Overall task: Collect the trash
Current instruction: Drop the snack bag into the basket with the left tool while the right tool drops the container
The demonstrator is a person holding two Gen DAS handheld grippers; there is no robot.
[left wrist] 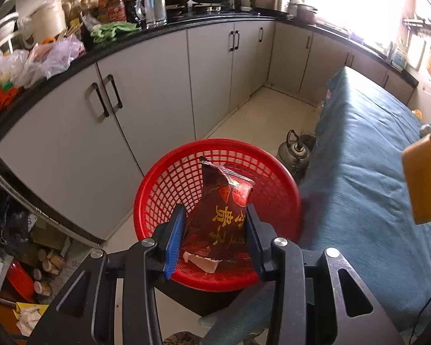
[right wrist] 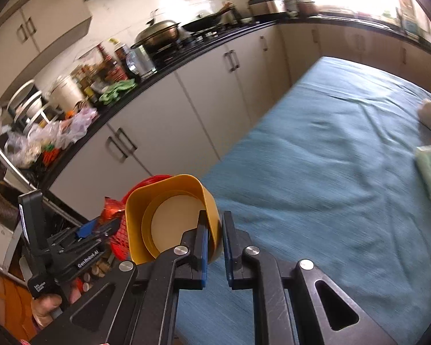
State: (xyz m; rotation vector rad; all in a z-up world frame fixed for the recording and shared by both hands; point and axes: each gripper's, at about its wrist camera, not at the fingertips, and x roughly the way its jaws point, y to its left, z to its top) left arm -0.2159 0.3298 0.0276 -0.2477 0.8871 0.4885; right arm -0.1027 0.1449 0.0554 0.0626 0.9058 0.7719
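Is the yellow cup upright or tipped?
Tipped: the yellow cup lies on its side in the right gripper, its open mouth facing the camera, nothing visible inside.

Red mesh basket (left wrist: 215, 210) mouth directly ahead of the left gripper (left wrist: 215, 230), partly filled by an upright snack bag (left wrist: 224, 210), blue-covered table (left wrist: 367, 158) edge tight on its right, kettle (left wrist: 294, 152) beyond, open floor (left wrist: 261, 109) along cabinets (left wrist: 146, 95) left.
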